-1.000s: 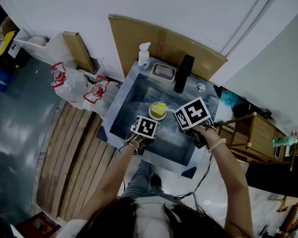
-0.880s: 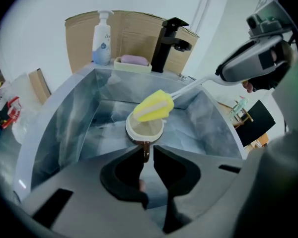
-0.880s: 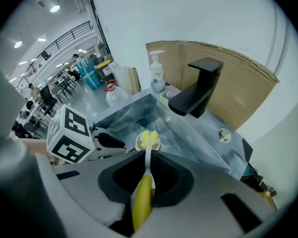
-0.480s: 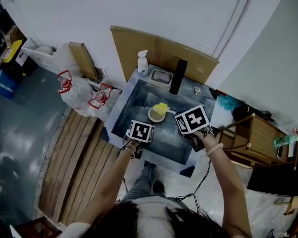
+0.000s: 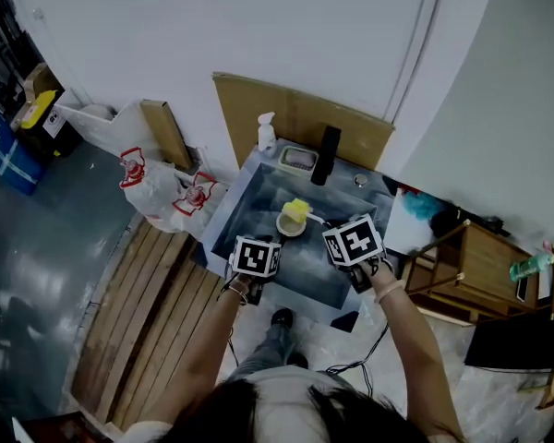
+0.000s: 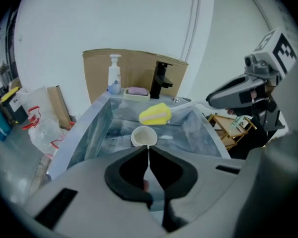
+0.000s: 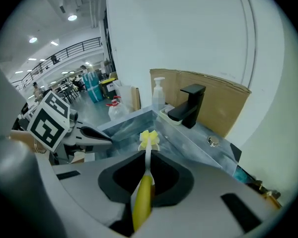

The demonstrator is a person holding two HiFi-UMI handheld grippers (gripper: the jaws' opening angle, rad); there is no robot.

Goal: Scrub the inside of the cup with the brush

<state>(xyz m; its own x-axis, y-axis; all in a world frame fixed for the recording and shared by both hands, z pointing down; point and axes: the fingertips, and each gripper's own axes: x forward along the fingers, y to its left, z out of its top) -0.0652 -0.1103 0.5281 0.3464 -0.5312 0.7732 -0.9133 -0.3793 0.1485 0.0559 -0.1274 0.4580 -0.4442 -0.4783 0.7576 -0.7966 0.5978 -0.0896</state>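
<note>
While my right gripper [image 7: 148,156] clamps the sponge brush [image 7: 143,197] and my left gripper [image 6: 148,148] closes empty (cup [image 6: 143,135] just beyond), I'd steady the cup first.

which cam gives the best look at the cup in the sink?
Left gripper view: the cup is close and centred, its open mouth and pale inside facing the camera. Head view shows it only small, from above, with the yellow brush head overlapping it. In the right gripper view I cannot make it out.
</note>
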